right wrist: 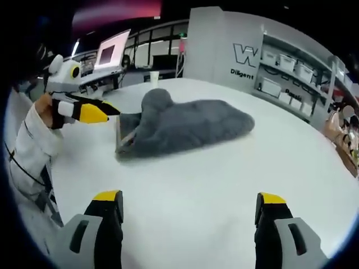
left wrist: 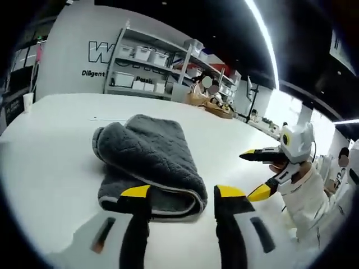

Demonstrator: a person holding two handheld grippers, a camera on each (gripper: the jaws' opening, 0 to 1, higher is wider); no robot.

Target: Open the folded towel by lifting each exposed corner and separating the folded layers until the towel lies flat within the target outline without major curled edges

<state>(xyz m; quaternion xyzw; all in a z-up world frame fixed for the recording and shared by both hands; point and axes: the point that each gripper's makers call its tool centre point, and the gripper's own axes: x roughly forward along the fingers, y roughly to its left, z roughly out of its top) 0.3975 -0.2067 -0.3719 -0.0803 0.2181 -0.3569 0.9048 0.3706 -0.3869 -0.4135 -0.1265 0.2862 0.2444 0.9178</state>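
Black fingers with yellow tips rise at the bottom of the left gripper view, where the left gripper [left wrist: 182, 193] stands spread and holds nothing, one tip just over the near folded edge of the grey towel [left wrist: 148, 162] and the other beside it above the white counter [left wrist: 50, 145]. Folded in thick layers, the towel lies on the counter straight ahead of those fingers. To the right in that view the right gripper [left wrist: 257, 172] comes in, held by a person's hand in a white sleeve, its yellow-tipped fingers apart and clear of the towel. From the right gripper view its own fingers stand wide apart and empty over bare counter, the towel lying well beyond them, with the left gripper close to the towel's left end. Shelving [left wrist: 151, 70] with white bins stands behind the counter
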